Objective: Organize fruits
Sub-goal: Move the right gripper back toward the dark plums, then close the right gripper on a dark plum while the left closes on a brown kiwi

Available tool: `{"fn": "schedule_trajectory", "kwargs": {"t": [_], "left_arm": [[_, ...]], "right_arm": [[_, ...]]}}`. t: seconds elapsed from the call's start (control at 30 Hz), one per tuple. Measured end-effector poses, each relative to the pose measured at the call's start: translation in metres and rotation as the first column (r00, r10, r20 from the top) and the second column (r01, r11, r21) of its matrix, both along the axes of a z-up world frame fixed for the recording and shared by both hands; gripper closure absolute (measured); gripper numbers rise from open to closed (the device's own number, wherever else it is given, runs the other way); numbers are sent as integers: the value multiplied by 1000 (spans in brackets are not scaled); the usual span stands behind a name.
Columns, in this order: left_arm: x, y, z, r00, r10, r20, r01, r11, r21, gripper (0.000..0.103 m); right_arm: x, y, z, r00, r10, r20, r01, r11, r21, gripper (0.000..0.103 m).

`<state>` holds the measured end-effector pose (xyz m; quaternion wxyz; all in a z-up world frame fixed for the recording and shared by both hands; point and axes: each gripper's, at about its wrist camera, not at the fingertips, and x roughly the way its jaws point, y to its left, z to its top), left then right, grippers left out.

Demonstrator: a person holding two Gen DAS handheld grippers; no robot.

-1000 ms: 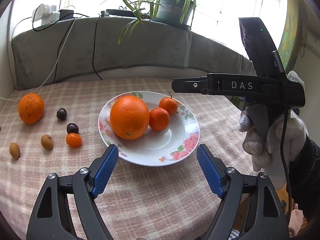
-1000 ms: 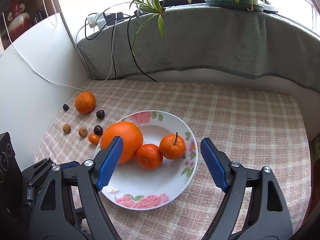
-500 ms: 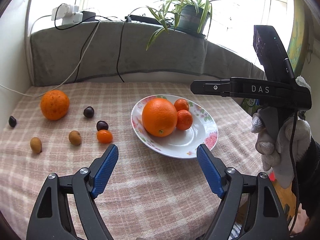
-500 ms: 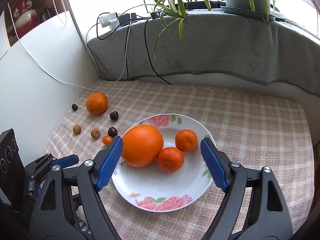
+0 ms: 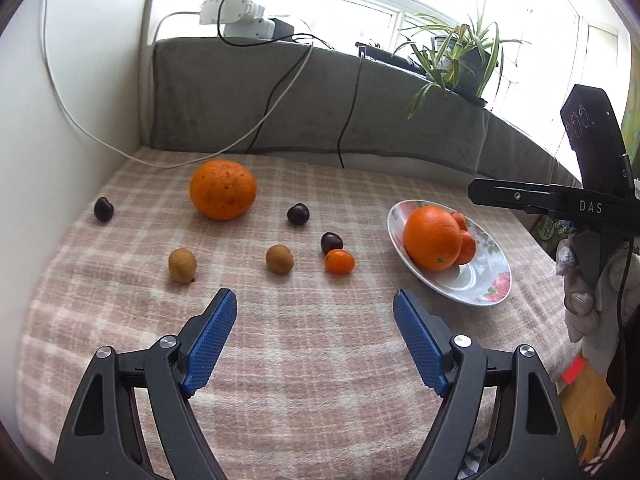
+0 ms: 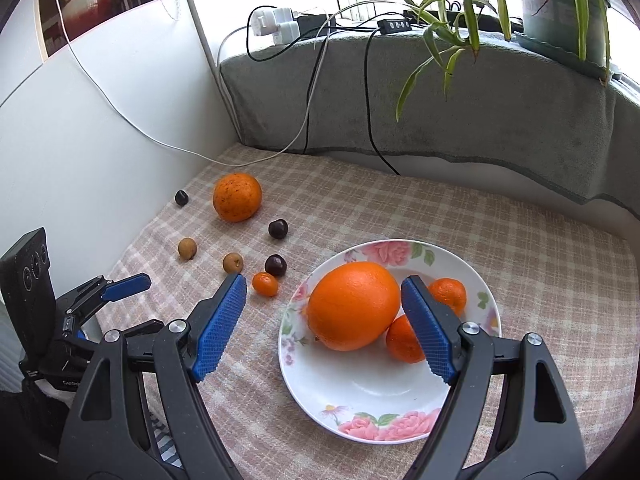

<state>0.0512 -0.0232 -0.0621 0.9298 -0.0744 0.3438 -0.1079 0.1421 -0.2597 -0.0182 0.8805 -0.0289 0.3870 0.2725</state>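
Swung leftward since a second ago, both views: plate (image 5: 460, 292) now right of frame, loose fruit centred. Left to right on the checked worktop (image 5: 320, 360): cherry (image 5: 103, 209) near the left edge, rough orange (image 5: 223, 189), two brown fruits, two more cherries, kumquat (image 5: 339, 261). On the plate: big orange (image 6: 353, 305), two mandarins. Left gripper (image 5: 314, 340) wide open, empty. Right gripper (image 6: 322, 328) wide open, empty, hovering over the plate's near-left rim.
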Motion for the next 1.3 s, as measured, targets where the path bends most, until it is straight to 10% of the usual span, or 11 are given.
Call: {"fn": "schedule_trajectory", "kwargs": {"t": [0.47, 0.8, 1.3], "left_arm": [[9, 58, -10, 995, 95, -14, -95, 995, 21, 25], [30, 77, -19, 995, 83, -57, -83, 997, -1, 41], [59, 86, -37, 990, 69, -122, -72, 997, -23, 55]], "right_arm": [[27, 64, -9, 992, 108, -69, -111, 993, -50, 22], [68, 111, -50, 946, 146, -289, -188, 975, -122, 54], [95, 135, -82, 928, 103, -359, -207, 942, -265, 68]]}}
